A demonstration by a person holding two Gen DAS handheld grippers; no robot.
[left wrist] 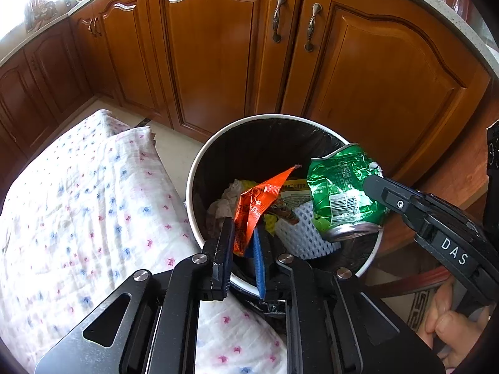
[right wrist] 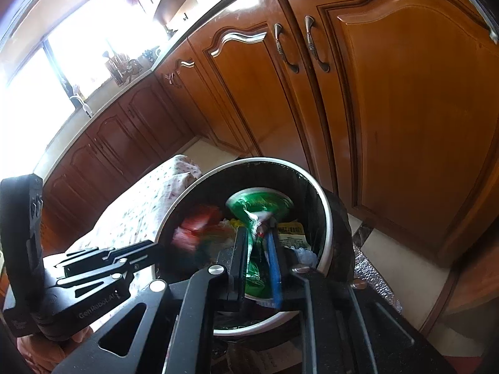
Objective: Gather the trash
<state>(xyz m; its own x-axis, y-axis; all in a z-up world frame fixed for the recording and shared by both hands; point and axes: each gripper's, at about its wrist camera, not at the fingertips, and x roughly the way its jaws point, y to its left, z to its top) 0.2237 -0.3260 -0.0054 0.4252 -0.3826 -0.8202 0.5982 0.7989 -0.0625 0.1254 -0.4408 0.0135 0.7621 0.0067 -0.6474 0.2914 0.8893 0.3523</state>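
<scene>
Both tongs hovering over the bin, each gripping trash. Left tongs pinching an orange snack wrapper, long axis running up and away from the tips, already inside the rim. Right tongs clamping a crushed green can, dented, silver base showing, hanging over the bin's near-right rim. Drop is straight down for both.
</scene>
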